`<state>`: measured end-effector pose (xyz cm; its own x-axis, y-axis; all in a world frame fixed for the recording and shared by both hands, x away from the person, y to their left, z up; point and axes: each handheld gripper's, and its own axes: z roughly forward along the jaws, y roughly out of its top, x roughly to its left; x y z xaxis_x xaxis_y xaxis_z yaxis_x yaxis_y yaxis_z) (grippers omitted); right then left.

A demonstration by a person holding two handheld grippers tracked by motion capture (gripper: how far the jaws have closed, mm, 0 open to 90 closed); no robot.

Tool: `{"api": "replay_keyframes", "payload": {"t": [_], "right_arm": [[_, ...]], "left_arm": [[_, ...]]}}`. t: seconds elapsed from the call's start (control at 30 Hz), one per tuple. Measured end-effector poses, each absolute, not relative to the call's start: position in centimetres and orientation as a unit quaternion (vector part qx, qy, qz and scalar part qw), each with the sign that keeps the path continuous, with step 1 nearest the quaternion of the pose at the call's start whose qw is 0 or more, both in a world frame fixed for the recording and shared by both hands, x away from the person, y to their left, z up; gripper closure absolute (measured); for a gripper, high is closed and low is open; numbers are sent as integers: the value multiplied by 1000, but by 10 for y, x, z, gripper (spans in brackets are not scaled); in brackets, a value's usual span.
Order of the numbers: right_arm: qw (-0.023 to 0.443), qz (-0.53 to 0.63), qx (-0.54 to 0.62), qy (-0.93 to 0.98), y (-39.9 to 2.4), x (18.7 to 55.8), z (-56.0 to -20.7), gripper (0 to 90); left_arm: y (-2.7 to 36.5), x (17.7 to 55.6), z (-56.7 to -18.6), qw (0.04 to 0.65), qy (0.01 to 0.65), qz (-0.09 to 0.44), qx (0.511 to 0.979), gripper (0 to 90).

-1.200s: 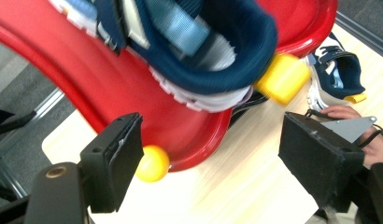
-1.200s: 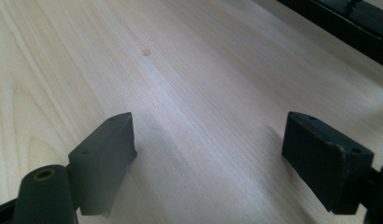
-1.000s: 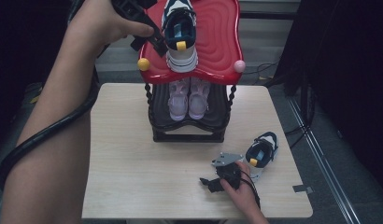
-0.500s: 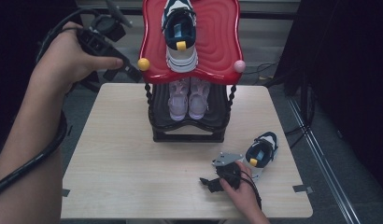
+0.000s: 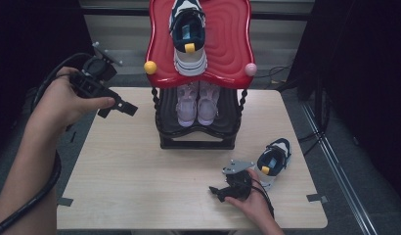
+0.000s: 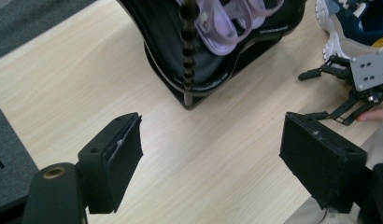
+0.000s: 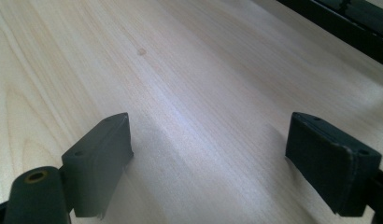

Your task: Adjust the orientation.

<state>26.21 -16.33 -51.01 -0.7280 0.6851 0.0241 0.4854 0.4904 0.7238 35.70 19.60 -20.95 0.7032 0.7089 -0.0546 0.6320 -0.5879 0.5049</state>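
- Right gripper [image 5: 220, 190] rests on the table [image 5: 130, 186], jaws wide, nothing between them.
- Loose navy shoe [image 5: 273, 160] lies just beside it, to its right, not gripped. Looks like the step left: rack this one.
- Left gripper [image 5: 121, 106] hangs over the table's left side, jaws wide and empty, well apart from the loose shoe, with the rack [image 5: 198, 132] between.
- Rack, lower shelf: pink pair [image 5: 197, 102] in place.
- Red top shelf [image 5: 228, 44]: one navy shoe [image 5: 188, 34] seated; room beside it for its mate.

Pale wooden table [image 5: 140, 166] on grey floor [image 5: 345, 161], dark surroundings.
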Motion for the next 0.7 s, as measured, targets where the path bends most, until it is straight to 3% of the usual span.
{"api": "replay_keyframes", "payload": {"t": [0.7], "right_arm": [[116, 355, 345, 861, -165, 262, -500, 148]], "left_arm": [[181, 335, -360, 270, 361, 24, 893, 205]]}}
